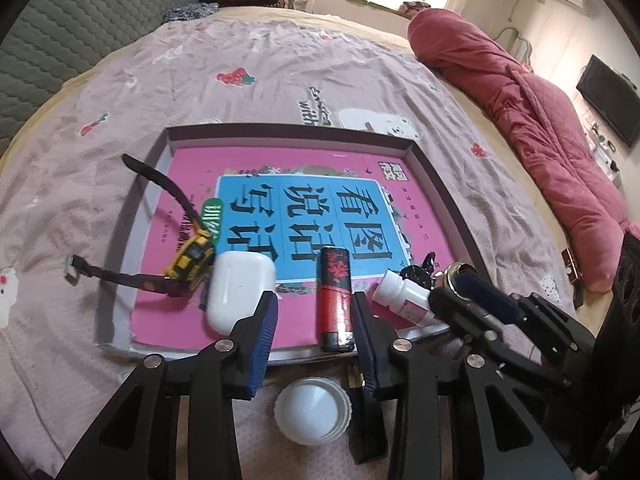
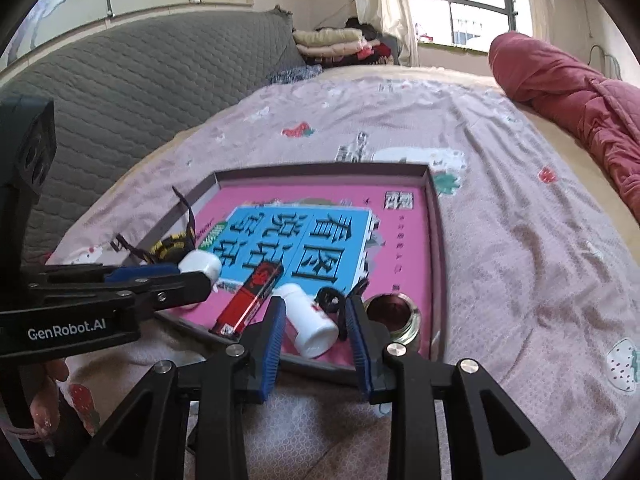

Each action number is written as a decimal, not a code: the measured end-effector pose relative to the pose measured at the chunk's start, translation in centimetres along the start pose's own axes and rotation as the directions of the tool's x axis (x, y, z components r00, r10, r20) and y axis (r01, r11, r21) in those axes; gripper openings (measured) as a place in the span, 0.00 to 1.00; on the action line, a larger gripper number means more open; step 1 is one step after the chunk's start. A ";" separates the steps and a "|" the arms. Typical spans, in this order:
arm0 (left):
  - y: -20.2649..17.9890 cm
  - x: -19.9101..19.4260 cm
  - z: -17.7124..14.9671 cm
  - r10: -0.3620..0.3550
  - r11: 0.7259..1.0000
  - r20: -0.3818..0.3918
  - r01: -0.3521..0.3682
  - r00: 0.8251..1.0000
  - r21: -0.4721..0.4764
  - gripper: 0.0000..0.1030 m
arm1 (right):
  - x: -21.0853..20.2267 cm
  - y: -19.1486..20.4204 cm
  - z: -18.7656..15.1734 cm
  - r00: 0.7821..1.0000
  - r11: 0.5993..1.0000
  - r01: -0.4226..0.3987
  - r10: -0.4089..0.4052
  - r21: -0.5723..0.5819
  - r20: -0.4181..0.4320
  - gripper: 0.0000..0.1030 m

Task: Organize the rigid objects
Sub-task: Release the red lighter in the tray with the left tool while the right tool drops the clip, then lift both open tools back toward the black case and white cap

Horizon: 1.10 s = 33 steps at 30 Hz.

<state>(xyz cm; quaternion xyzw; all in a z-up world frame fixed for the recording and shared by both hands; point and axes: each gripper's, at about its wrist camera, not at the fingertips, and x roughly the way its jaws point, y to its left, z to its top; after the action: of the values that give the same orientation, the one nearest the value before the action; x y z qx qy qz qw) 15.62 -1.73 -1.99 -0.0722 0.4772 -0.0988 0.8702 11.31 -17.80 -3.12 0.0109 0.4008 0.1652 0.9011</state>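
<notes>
Scene: shallow tray on bed, pink book lying flat inside as its floor.
In tray: watch w/ strap over left rim, white earbud case, red lighter, small white bottle, black clip, open glass jar, all along near edge.
Outside tray: white cap on bed, just below near rim.
L gripper: fingers spread, lighter between them, pads not pressing; looks let go.
R gripper: fingers spread either side of white bottle, no squeeze seen.
Step (judged): both items just placed in tray, release phase.
Next (judged): back both grippers clear w/o nudging lighter or bottle; bottle on its side may roll. Then go for the cap, likely the last piece.
</notes>
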 end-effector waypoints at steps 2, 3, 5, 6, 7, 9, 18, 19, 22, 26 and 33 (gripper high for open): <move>0.5 -0.7 0.0 0.005 1.000 0.010 -0.005 1.000 -0.009 0.42 | -0.6 -0.1 0.2 1.000 1.000 -0.001 0.001 0.010 0.025 0.41; 0.7 -0.8 0.0 0.007 1.000 0.012 -0.006 1.000 -0.013 0.45 | -0.9 -0.2 0.2 0.999 1.000 0.000 0.000 0.013 0.037 0.43; 1.3 -1.5 0.1 0.016 1.000 0.024 -0.016 1.000 -0.019 0.47 | -1.4 -0.2 0.4 0.998 1.000 0.000 -0.001 0.017 0.056 0.44; 1.7 -1.9 0.1 0.023 0.999 0.031 -0.023 0.999 -0.022 0.48 | -1.7 -0.1 0.4 0.998 1.000 0.006 -0.007 0.014 0.068 0.44; 2.0 -2.2 0.1 0.027 0.999 0.035 -0.026 0.999 -0.028 0.48 | -1.9 0.0 0.4 0.997 1.000 0.012 -0.013 0.013 0.073 0.44; 2.4 -2.6 0.0 0.030 0.999 0.038 -0.028 0.999 -0.037 0.48 | -2.4 0.1 0.4 0.996 1.000 0.011 -0.011 0.009 0.084 0.44; 2.6 -4.0 -1.1 0.041 0.999 0.037 -0.040 0.998 -0.023 0.49 | -4.0 0.9 -0.1 0.994 1.000 0.018 -0.016 -0.011 0.104 0.45; 2.5 -4.2 -1.3 0.040 0.999 0.036 -0.040 0.999 -0.019 0.49 | -4.1 1.0 -0.1 0.994 1.000 0.016 -0.015 -0.013 0.105 0.46; 2.3 -4.7 -1.6 0.043 0.999 0.038 -0.043 0.998 -0.007 0.49 | -4.5 1.3 -0.3 0.994 1.000 0.013 -0.011 -0.016 0.106 0.46; 1.9 -5.3 -2.0 0.046 0.999 0.038 -0.047 0.998 0.011 0.50 | -5.0 2.0 -0.6 0.994 1.000 0.004 -0.002 -0.026 0.106 0.46; 1.6 -6.3 -2.4 0.054 0.998 0.040 -0.055 0.998 0.027 0.50 | -5.3 3.0 -1.4 0.997 1.000 -0.026 0.027 -0.017 0.074 0.46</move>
<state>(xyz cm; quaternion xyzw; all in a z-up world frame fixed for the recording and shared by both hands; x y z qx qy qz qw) 10.44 1.29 1.44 -0.0487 0.4605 -0.0801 0.8827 6.13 -16.79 0.25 0.0150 0.3656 0.1797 0.9131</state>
